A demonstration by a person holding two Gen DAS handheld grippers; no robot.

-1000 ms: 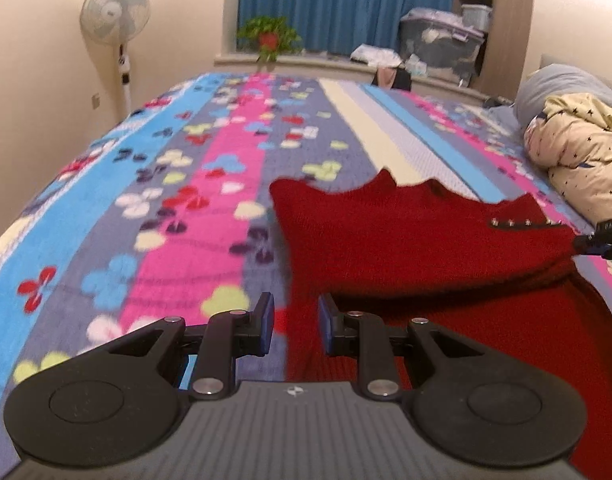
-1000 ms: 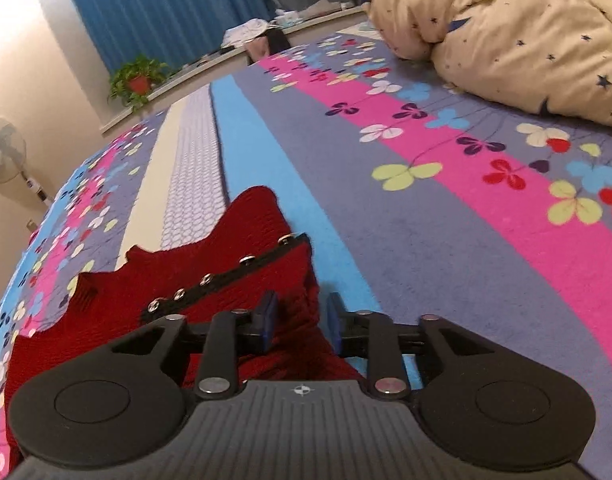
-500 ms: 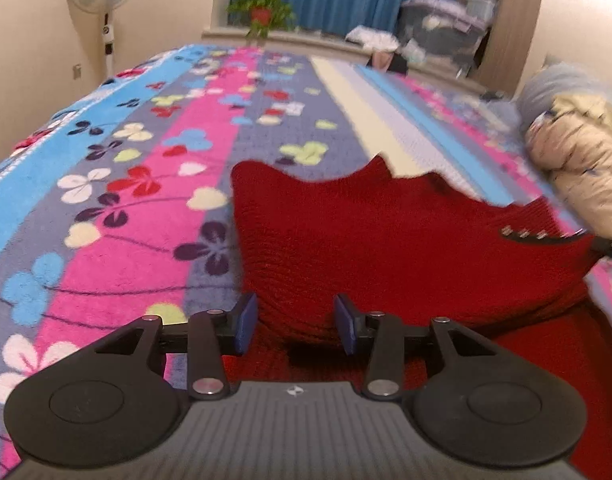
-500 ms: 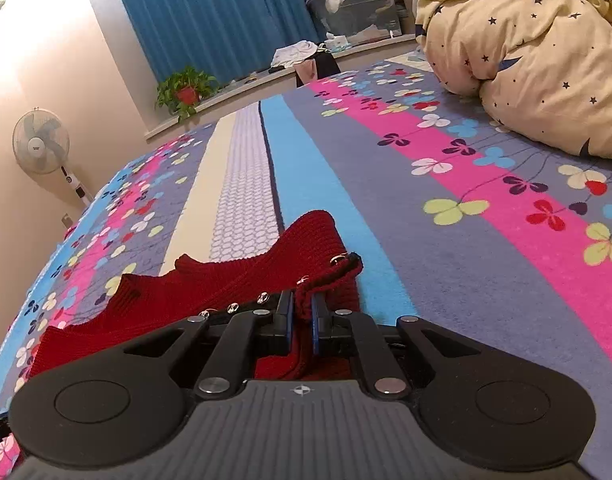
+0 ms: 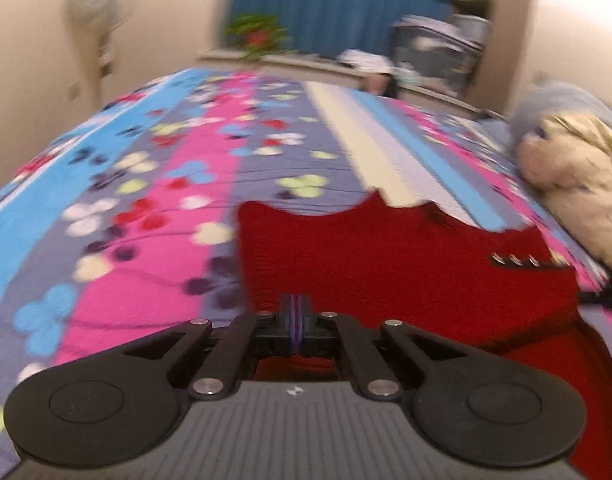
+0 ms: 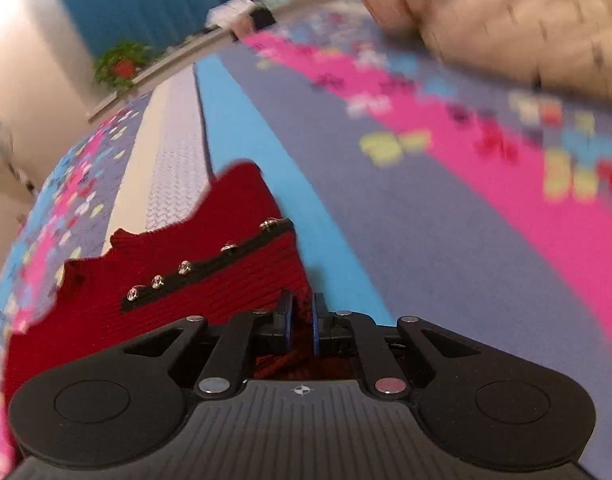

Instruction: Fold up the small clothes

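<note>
A red knit garment point(image 5: 385, 264) lies folded on the striped flowered bedspread point(image 5: 146, 240). A black strip with metal studs point(image 6: 210, 264) runs near its right edge. In the left wrist view my left gripper point(image 5: 296, 312) sits at the garment's near left edge. Its jaws are closing and stand pressed together, with red knit right under them. In the right wrist view the garment point(image 6: 186, 300) fills the lower left. My right gripper point(image 6: 302, 316) is shut on its near right corner, and red fabric shows between the pads. Both views are blurred.
A cream star-print duvet point(image 5: 577, 200) is heaped at the bed's right side and also tops the right wrist view point(image 6: 505, 20). Beyond the bed stand a fan point(image 5: 98, 0), a potted plant point(image 5: 258, 32), storage boxes point(image 5: 433, 52) and blue curtains.
My left gripper moved right from the bedspread to the garment's left edge, stood wide around it, then shut. The right gripper closed on the corner and still holds it; its view has tilted.
</note>
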